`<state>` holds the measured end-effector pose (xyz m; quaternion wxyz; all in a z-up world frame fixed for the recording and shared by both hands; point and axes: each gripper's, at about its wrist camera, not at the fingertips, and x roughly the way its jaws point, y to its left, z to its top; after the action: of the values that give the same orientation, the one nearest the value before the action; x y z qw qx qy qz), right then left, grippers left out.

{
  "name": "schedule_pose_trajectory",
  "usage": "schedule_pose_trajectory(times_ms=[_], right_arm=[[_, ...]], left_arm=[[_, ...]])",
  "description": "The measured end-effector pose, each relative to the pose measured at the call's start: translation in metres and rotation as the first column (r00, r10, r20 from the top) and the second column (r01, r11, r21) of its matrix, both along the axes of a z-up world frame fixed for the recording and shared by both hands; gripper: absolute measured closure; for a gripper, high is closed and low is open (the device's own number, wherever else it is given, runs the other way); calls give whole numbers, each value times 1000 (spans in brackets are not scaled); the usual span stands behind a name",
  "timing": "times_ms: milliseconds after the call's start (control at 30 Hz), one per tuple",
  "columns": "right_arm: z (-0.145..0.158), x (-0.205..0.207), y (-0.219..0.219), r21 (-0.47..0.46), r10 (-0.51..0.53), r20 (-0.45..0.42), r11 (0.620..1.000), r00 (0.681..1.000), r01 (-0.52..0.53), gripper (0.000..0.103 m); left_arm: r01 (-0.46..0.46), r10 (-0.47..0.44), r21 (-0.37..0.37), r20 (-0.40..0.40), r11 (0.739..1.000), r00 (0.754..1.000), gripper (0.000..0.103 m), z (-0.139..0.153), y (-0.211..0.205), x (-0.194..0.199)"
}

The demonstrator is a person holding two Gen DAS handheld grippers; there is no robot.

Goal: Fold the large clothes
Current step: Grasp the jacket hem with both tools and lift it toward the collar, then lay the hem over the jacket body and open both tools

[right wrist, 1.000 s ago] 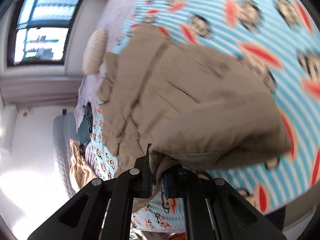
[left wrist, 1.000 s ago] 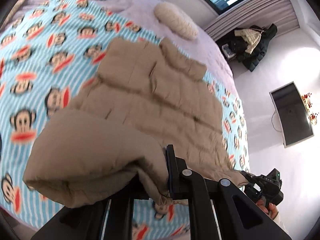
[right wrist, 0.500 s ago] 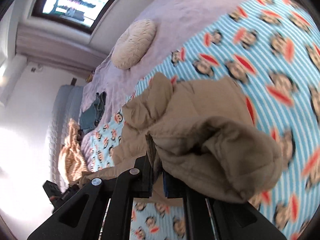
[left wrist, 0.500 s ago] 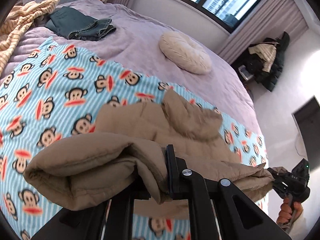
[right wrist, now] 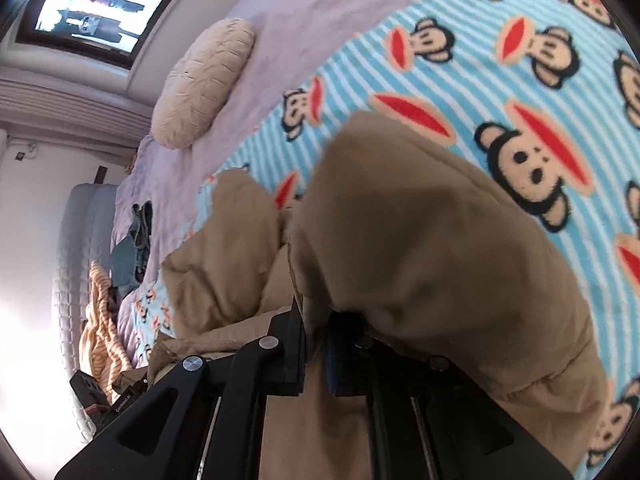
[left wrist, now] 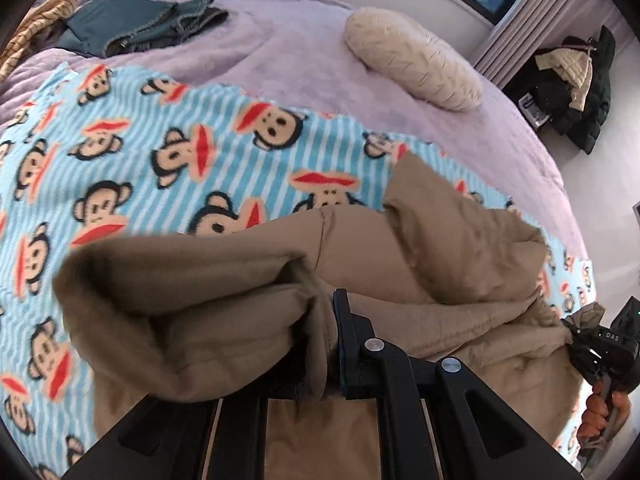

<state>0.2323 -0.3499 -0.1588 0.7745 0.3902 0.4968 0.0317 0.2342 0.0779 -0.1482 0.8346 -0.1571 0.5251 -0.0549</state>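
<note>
A tan padded jacket (left wrist: 440,248) lies doubled over on the monkey-print blanket (left wrist: 120,152). My left gripper (left wrist: 324,320) is shut on one folded corner of it, and the cloth bulges to the left of the jaws. In the right wrist view my right gripper (right wrist: 314,320) is shut on the jacket's (right wrist: 420,248) other corner, with a thick fold bunched over the right finger. The right gripper (left wrist: 600,344) also shows at the far right of the left wrist view, held by a hand. The left gripper (right wrist: 128,394) shows low left in the right wrist view.
The blanket (right wrist: 520,60) covers a bed with a lilac sheet (left wrist: 280,40). A cream cushion (left wrist: 412,56), folded dark jeans (left wrist: 140,26) and a striped yellow cloth (right wrist: 100,320) lie further up the bed. Coats (left wrist: 576,80) hang by the curtain.
Both grippers have carried the jacket's lower edge forward and down over its upper part, toward the collar. The jacket went from spread out to doubled. More of the bed's far end came into view.
</note>
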Motion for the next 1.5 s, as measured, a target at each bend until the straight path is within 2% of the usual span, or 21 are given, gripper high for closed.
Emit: schedule_pose_trajectory(times_ms=[200, 233, 267, 333, 367, 400, 433, 500, 533, 600, 667, 767, 800, 867, 900, 1067, 1167, 1267, 1333, 1400, 1500], right_arm=[[-10, 3, -1, 15, 0, 17, 1000, 1000, 0, 94], [-8, 4, -1, 16, 3, 13, 1000, 1000, -3, 93], [-4, 4, -1, 13, 11, 9, 1000, 1000, -11, 92], [8, 3, 1, -18, 31, 14, 999, 999, -30, 78], [18, 0, 2, -50, 43, 27, 998, 999, -41, 71], [30, -6, 5, -84, 52, 54, 995, 997, -47, 57], [39, -11, 8, -105, 60, 79, 993, 995, -52, 52], [55, -21, 25, -166, 146, 109, 978, 983, -127, 56], [58, -23, 32, -190, 181, 112, 969, 977, -158, 69], [58, -24, 51, -281, 264, 91, 932, 960, -230, 82], [49, -17, 59, -355, 297, 73, 900, 952, -254, 83], [20, 1, 49, -397, 248, 43, 893, 968, -212, 84], [8, 8, 42, -396, 224, 40, 898, 974, -191, 90], [-6, 18, 32, -367, 196, 56, 916, 979, -162, 94], [-9, 20, 29, -358, 180, 64, 922, 982, -146, 98], [-12, 29, 17, -323, 161, 64, 937, 985, -132, 98], [0, 24, 3, -362, 140, 51, 926, 989, -112, 98], [10, 6, -21, -438, 64, 37, 898, 997, -41, 98], [3, -5, -40, -440, 11, 17, 898, 1000, -2, 98], [-16, -7, -56, -380, -23, -10, 925, 1000, 18, 98], [-30, 4, -60, -351, -43, -16, 936, 999, 35, 98]], left_arm=[[14, -14, -11, 13, 1000, 1000, 86, -15, -2, 4], [28, -28, -4, 17, 1000, 999, 80, -12, -2, 2], [34, -34, 1, 22, 999, 999, 68, -8, -2, 0], [33, -34, 10, 46, 999, 998, 48, 7, 3, -8], [39, -40, 15, 61, 999, 997, 46, 17, 6, -12], [45, -46, 19, 71, 999, 996, 46, 23, 7, -15], [60, -63, 26, 94, 998, 994, 46, 32, 9, -18], [87, -88, 18, 124, 996, 988, 46, 43, 10, -23], [125, -124, -2, 130, 992, 984, 46, 47, 6, -25], [182, -180, -7, 133, 983, 975, 46, 48, -3, -26], [230, -238, 72, 126, 971, 963, 46, 36, -22, -22], [191, -202, 116, 84, 975, 976, 46, 4, -33, -3], [158, -167, 115, 70, 981, 983, 46, -11, -32, 5], [112, -119, 89, 78, 990, 990, 46, -29, -29, 17], [100, -107, 89, 81, 991, 991, 46, -33, -29, 20], [89, -99, 108, 95, 990, 991, 46, -40, -33, 29], [73, -85, 126, 93, 989, 992, 46, -32, -26, 32], [22, -47, 184, 132, 983, 990, 46, -22, -3, 32], [-22, 3, 191, 102, 981, 995, 46, -31, 13, 38], [-51, 37, 174, 80, 983, 996, 46, -44, 23, 44], [-69, 58, 177, 67, 982, 996, 45, -59, 22, 54]])
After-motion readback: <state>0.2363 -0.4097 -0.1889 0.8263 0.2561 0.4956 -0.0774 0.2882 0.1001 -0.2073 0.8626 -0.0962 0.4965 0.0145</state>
